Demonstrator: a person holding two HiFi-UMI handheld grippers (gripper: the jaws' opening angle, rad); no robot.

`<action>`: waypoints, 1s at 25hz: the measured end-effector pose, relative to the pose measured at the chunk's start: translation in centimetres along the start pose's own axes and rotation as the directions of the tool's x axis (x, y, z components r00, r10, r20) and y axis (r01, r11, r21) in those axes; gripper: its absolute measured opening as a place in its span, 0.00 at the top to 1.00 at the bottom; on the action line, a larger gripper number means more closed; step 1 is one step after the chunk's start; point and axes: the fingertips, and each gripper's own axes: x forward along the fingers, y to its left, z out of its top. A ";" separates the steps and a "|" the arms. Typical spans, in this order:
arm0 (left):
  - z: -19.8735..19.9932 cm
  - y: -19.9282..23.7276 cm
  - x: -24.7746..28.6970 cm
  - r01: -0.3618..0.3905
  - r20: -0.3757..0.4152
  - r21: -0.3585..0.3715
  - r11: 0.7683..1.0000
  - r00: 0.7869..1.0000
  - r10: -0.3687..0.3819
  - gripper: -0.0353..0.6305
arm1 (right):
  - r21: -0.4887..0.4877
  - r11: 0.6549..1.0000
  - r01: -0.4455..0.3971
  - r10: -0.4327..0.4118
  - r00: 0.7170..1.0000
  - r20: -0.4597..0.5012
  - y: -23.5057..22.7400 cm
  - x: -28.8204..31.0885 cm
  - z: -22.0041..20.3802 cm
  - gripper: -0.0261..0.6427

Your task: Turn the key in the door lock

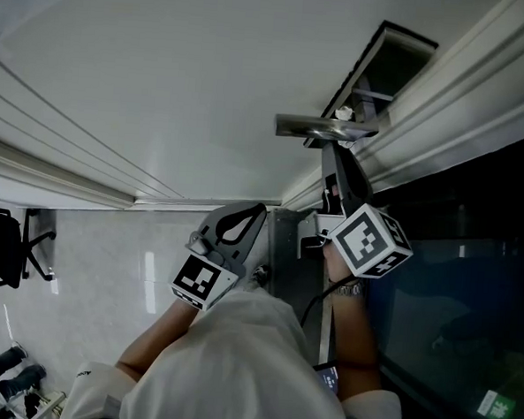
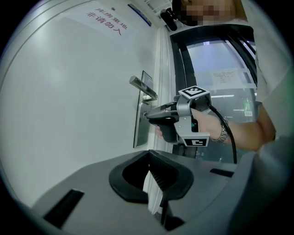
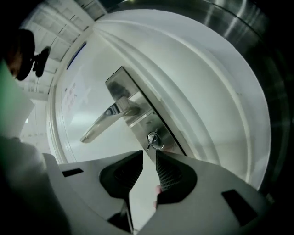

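Note:
A small silver key [image 3: 153, 140] sits in the lock cylinder of the steel lock plate [image 3: 142, 120], below the lever handle [image 3: 103, 123] on the white door [image 3: 216, 105]. My right gripper [image 3: 149, 157] is open. Its tips hang just short of the key, and nothing lies between the ridged pads. In the head view the right gripper [image 1: 334, 169] reaches to the plate under the handle [image 1: 325, 127], hiding the key. My left gripper [image 2: 148, 155] is shut and empty, held back from the door, and sits low and to the left [image 1: 255, 211]. From the left gripper view the right gripper [image 2: 149, 115] touches the plate [image 2: 142, 124].
A dark glass panel [image 1: 460, 296] and its frame stand to the right of the door. An office chair [image 1: 3, 249] stands on the pale floor at the left. A sign with red print [image 2: 108, 22] is stuck high on the door.

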 end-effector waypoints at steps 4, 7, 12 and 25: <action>-0.1 -0.3 0.2 0.011 -0.001 0.006 1.000 1.000 -0.011 0.94 | -0.305 0.952 0.038 -0.067 0.994 -0.086 -0.4 -0.4 -1.0 0.86; -0.1 -0.5 0.3 0.018 -0.004 0.006 1.000 1.000 -0.018 0.94 | -0.576 0.811 0.101 -0.183 0.979 -0.086 -1.3 -0.8 -1.0 0.86; -0.3 -0.6 0.4 0.022 -0.010 -0.002 1.000 1.000 -0.022 0.94 | -0.890 0.423 0.171 -0.314 0.949 0.033 -1.6 -1.0 0.3 0.86; -0.2 -0.2 0.0 0.015 -0.007 0.005 1.000 1.000 -0.015 0.94 | -0.967 -0.215 0.137 -0.295 0.935 0.198 0.2 0.2 1.2 0.75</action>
